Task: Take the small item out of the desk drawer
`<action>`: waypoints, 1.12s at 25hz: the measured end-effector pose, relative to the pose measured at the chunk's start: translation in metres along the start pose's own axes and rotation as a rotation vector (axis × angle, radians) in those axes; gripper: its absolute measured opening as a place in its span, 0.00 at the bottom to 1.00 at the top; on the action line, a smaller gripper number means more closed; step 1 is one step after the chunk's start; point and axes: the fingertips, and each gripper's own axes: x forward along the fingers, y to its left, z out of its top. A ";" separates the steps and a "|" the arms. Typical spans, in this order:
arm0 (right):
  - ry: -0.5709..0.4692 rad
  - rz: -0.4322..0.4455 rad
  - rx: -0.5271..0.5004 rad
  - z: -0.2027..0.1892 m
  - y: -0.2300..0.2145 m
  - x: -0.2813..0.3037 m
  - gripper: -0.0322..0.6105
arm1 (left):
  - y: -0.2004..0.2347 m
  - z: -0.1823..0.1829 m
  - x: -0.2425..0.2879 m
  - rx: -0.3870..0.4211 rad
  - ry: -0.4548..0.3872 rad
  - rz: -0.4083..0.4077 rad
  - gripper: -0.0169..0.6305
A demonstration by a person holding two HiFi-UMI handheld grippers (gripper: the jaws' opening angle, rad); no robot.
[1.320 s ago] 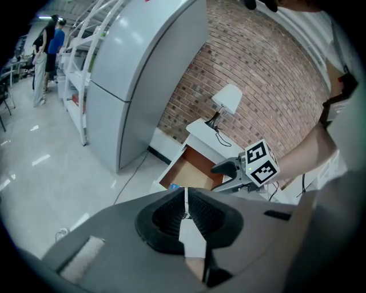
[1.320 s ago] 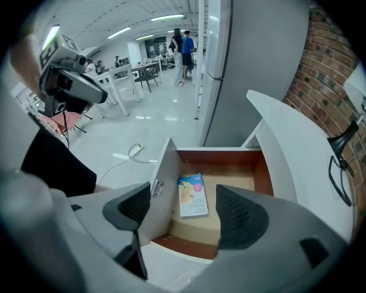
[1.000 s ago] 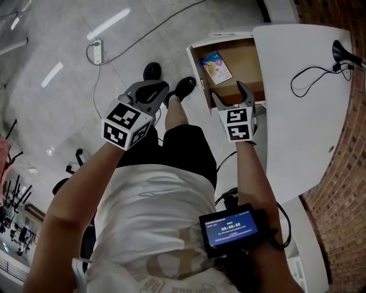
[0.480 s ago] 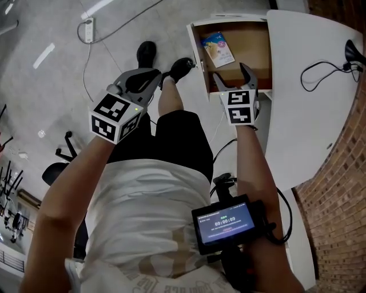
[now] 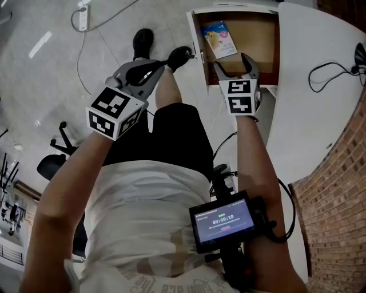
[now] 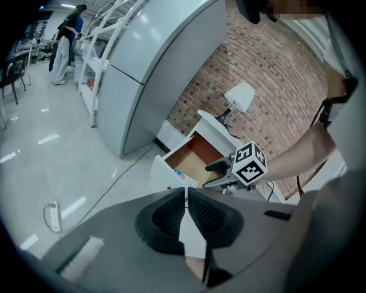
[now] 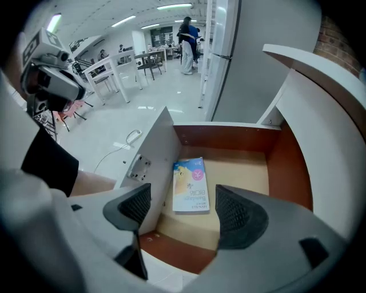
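A small blue, yellow and pink packet (image 5: pixel 220 39) lies flat on the floor of the open wooden drawer (image 5: pixel 260 43), near its left wall. My right gripper (image 5: pixel 233 62) hangs open over the drawer's near end, a little short of the packet. In the right gripper view the packet (image 7: pixel 190 186) lies just beyond the gap between the spread jaws of the right gripper (image 7: pixel 186 209), by the drawer's side wall (image 7: pixel 154 149). My left gripper (image 5: pixel 163 63) is shut on nothing, held out over the person's lap, left of the drawer. Its pads (image 6: pixel 171 214) meet in the left gripper view.
The white desk top (image 5: pixel 320 97) runs along the drawer's right side, with a black cable (image 5: pixel 334 71) on it. A brick wall (image 5: pixel 337 189) stands beyond. The person's legs and shoes (image 5: pixel 142 41) are left of the drawer. A power strip (image 5: pixel 83 17) lies on the floor.
The right gripper has edged slightly nearer the packet and stays open. The left gripper stays shut in about the same place. The head view has shifted a little.
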 end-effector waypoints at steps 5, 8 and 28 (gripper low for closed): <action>0.017 0.010 0.000 -0.004 -0.003 0.014 0.53 | 0.004 -0.002 0.009 -0.001 -0.010 -0.001 0.05; 0.020 0.010 0.003 -0.006 -0.006 0.024 0.53 | 0.005 -0.001 0.018 0.029 -0.014 -0.014 0.05; 0.128 -0.031 -0.063 -0.015 -0.014 0.075 0.53 | 0.011 0.011 0.040 0.054 -0.021 -0.016 0.05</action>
